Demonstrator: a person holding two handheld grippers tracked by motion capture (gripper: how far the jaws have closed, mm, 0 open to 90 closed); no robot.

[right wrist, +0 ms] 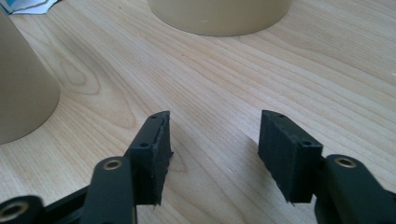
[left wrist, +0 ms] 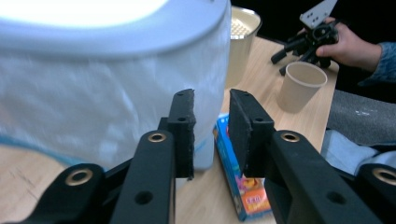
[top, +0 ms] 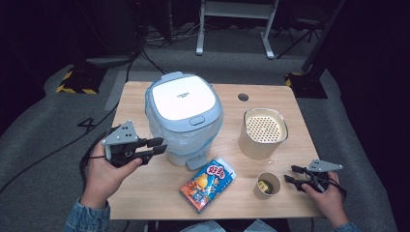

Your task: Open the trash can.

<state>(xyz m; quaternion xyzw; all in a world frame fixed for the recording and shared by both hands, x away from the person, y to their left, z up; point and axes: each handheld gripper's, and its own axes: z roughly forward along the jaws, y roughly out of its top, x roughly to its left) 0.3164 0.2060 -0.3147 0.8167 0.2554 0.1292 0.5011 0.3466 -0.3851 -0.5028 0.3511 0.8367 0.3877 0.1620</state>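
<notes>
Right gripper (top: 296,175): jaws apart, nothing between them — low over the table (top: 145,193), just beside the paper cup (top: 267,185).
Left gripper (top: 155,146): narrow gap (empty), raised beside the lidded bin (top: 183,116) — snack box (top: 208,182) nearby.

This looks like a lab or recording studio set up for data capture, not a home. A small wooden table (top: 145,193) stands on grey carpet (top: 43,145) in a dark room. Black cables (top: 92,123) trail across the floor, yellow-and-black hazard tape (top: 72,89) marks a stand's base, and the white legs of a metal frame (top: 234,29) rise behind.
</notes>
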